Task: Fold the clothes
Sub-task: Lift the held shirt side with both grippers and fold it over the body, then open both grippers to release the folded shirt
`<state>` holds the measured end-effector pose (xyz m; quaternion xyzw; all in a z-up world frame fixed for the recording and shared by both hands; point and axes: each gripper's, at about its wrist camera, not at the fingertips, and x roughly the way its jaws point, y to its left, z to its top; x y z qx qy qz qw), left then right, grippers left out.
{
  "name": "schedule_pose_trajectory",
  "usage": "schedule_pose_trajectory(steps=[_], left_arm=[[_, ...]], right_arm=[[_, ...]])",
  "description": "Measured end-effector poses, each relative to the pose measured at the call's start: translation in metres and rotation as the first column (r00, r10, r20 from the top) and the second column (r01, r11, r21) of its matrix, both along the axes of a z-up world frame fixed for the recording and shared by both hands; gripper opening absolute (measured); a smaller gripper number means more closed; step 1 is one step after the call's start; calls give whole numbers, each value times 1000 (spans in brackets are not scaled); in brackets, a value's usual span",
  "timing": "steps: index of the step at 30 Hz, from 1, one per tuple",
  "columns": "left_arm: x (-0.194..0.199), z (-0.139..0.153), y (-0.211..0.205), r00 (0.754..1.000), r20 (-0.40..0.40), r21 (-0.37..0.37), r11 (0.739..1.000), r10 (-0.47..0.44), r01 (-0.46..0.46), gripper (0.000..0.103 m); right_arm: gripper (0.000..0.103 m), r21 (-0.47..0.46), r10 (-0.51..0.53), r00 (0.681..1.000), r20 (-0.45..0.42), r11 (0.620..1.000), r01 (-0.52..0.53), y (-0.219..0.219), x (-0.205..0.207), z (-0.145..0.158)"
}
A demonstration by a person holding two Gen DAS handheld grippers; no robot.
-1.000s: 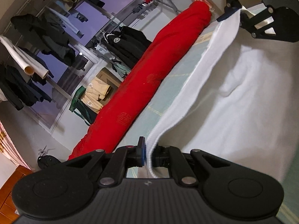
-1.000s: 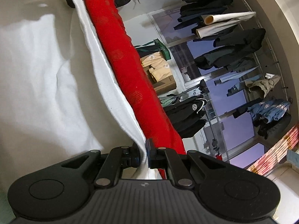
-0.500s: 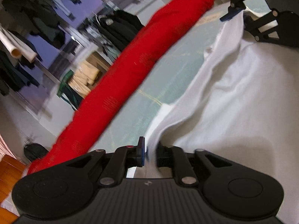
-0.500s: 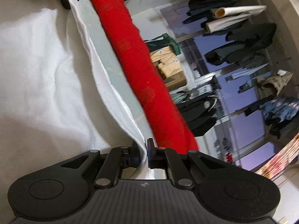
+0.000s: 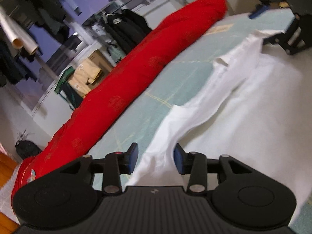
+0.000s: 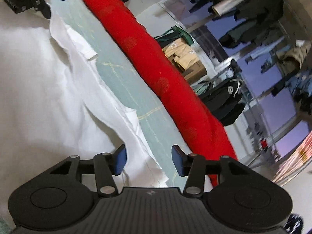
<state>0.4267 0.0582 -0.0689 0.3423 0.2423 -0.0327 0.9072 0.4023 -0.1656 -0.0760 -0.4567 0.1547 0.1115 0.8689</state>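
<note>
Two grippers are in view, each seen from its own wrist camera and again, small, in the other's view. The left gripper [image 5: 156, 160] has its jaws parted; they have just been opening. A fold of the white garment [image 5: 224, 105] lies between its blue pads [image 5: 178, 160], and neither pad presses on the cloth. The right gripper [image 6: 148, 160] likewise stands with jaws apart, having just been opening. The hem of the white garment [image 6: 64, 89] runs under and between its pads [image 6: 120, 161], with the left pad over the cloth and the right pad over bare sheet; no grip is made.

The garment lies spread on a pale green bed sheet [image 5: 140, 120] with a faint yellow grid. From the left gripper it stretches ahead and to the right, its rumpled edge reaching the far right gripper [image 5: 280, 29] at the upper right of that view. From the right gripper it spreads ahead and to the left, up to the far left gripper [image 6: 37, 0] at the top left.

A long red bolster [image 5: 120, 97] lies beyond the garment's edge, apart from it, with a strip of bare sheet between. To the left gripper it is ahead and left; to the right gripper it is ahead and right [image 6: 156, 74].

Past the bolster stand cardboard boxes [image 5: 87, 76] and dark clothes [image 6: 226, 99] hung on rails; details are blurred.
</note>
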Motion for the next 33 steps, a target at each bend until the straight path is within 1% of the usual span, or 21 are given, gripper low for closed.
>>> schedule_pose_trajectory(steps=[3, 4, 5, 8, 9, 11, 13, 15, 16, 17, 18, 19, 21, 23, 24, 25, 26, 27, 28, 31, 33], left_arm=[[22, 14, 11, 999, -29, -139, 990, 12, -16, 41], [30, 16, 13, 999, -37, -160, 987, 23, -29, 41], [38, 18, 16, 998, -45, -180, 983, 34, -41, 41], [61, 13, 22, 994, -85, -206, 975, 69, -85, 41], [67, 9, 24, 991, -110, -217, 971, 76, -99, 41], [70, 6, 28, 988, -129, -234, 965, 88, -117, 41], [62, 8, 33, 990, -119, -262, 959, 77, -106, 41], [50, 16, 35, 994, -92, -282, 955, 64, -88, 44], [45, 21, 37, 995, -77, -287, 955, 58, -77, 45], [36, 26, 38, 997, -63, -290, 955, 51, -67, 47], [27, 30, 40, 998, -50, -293, 954, 45, -57, 50], [17, 35, 41, 999, -36, -295, 954, 38, -47, 50], [-3, 42, 44, 1000, -18, -309, 951, 18, -23, 52], [-19, 44, 46, 1000, -27, -317, 949, 0, -8, 52], [-28, 43, 49, 999, -37, -339, 940, 15, -27, 52], [-36, 42, 53, 998, -58, -387, 921, 30, -50, 52], [-45, 40, 59, 996, -79, -442, 895, 34, -66, 51], [-52, 38, 65, 995, -96, -492, 867, 40, -83, 51], [-62, 35, 71, 991, -120, -545, 831, 52, -110, 51], [-81, 26, 86, 982, -165, -633, 754, 94, -178, 47], [-94, 18, 96, 975, -195, -680, 703, 103, -210, 47]], right_arm=[[55, 25, -1, 1000, -12, 1000, 1, 0, 18, 6], [55, 49, 1, 999, -32, 999, 0, 0, 26, 9], [55, 74, 3, 999, -50, 997, 1, -1, 33, 11], [57, 136, 19, 992, -122, 991, -2, -3, 54, 14], [58, 150, 28, 989, -142, 989, -6, -4, 61, 14], [58, 149, 40, 987, -156, 989, -16, -5, 65, 12], [58, 152, 52, 985, -163, 988, -27, -7, 64, 12], [58, 198, 84, 984, -156, 979, -52, -13, 51, 19], [60, 231, 99, 984, -148, 971, -63, -19, 44, 25], [63, 256, 105, 984, -141, 964, -66, -24, 37, 30], [63, 277, 106, 985, -136, 959, -65, -30, 29, 35], [63, 295, 105, 985, -137, 954, -61, -36, 21, 38], [63, 334, 110, 980, -164, 941, -50, -48, 3, 42], [63, 367, 109, 971, -215, 930, -23, -61, -12, 40], [62, 379, 105, 965, -240, 925, -7, -67, -19, 38], [62, 394, 100, 960, -262, 919, 12, -73, -25, 37], [62, 413, 95, 955, -283, 910, 32, -79, -30, 35], [62, 441, 94, 948, -304, 896, 52, -87, -36, 34], [62, 476, 92, 942, -324, 876, 78, -95, -41, 33], [62, 591, 116, 919, -377, 794, 142, -120, -44, 31], [62, 655, 138, 904, -405, 733, 182, -134, -49, 28]])
